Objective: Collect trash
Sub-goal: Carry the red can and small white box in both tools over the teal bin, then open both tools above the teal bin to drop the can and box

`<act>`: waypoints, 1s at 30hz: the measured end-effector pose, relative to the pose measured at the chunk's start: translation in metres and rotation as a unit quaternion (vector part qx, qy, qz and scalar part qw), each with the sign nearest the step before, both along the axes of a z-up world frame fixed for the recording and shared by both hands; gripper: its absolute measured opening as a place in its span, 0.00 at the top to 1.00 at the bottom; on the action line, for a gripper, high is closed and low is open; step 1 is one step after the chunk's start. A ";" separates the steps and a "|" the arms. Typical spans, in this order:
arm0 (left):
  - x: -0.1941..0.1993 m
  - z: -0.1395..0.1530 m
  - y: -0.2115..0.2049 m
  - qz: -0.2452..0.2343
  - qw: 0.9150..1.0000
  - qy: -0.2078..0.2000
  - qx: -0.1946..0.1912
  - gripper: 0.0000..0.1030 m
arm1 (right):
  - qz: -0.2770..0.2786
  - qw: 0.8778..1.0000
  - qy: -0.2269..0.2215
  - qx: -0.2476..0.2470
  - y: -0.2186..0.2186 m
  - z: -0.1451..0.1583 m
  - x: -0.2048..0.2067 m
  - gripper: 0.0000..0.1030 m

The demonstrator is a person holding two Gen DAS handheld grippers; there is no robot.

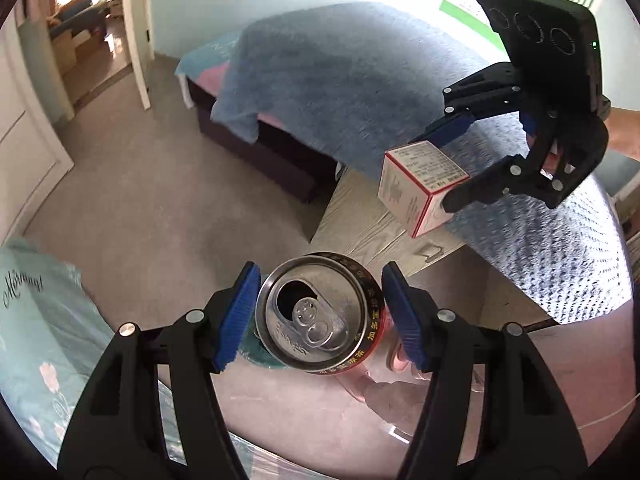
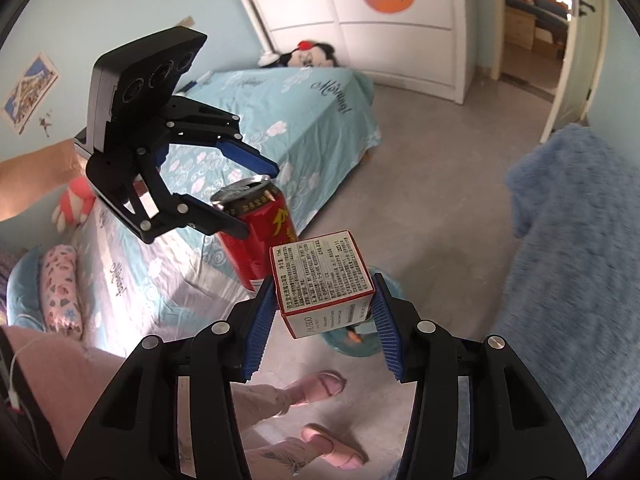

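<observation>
Between the left gripper pads sits an opened red can, clamped and carried above the floor — the low wooden table lies beyond, the blue-covered bed behind it.

From the right wrist, the right gripper grips a small white carton directly over a teal bin. I'd judge both are ready to drop — spreading the jaws comes next; the person's slippered feet stand close.

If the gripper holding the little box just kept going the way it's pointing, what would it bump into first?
Probably the teal bin on the floor: the right gripper points steeply down, and the bin's rim shows just past the box it grips. Depth is hard to judge, so the bin may sit a little off that line.
</observation>
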State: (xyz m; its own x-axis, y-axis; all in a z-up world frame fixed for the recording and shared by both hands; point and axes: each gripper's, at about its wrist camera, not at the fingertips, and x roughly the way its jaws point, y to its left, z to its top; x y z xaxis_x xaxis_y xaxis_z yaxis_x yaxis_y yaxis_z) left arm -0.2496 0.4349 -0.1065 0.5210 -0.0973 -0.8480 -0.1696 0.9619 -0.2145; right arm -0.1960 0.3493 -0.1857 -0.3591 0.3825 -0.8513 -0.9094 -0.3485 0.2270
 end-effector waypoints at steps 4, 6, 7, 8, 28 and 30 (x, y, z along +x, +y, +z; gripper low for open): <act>-0.006 -0.029 0.011 0.011 1.000 0.020 -0.007 0.41 | 0.005 1.000 0.004 -0.018 0.014 -0.020 -0.012 0.53; -0.006 -0.041 0.014 0.016 0.999 0.031 -0.012 0.41 | 0.006 1.000 -0.001 -0.028 0.022 -0.032 -0.016 0.51; -0.006 -0.050 0.017 0.022 0.999 0.039 -0.012 0.39 | 0.004 0.999 -0.004 -0.039 0.027 -0.039 -0.019 0.46; -0.003 -0.057 0.018 0.029 0.998 0.050 -0.009 0.20 | -0.001 0.999 -0.014 -0.042 0.032 -0.045 -0.023 0.32; 0.000 -0.060 0.019 0.080 0.992 0.099 0.024 0.07 | -0.059 0.998 -0.019 -0.017 0.019 -0.011 0.015 0.25; 0.005 -0.051 0.018 0.082 0.992 0.092 0.028 0.07 | -0.074 0.997 -0.016 -0.005 0.010 0.000 0.023 0.24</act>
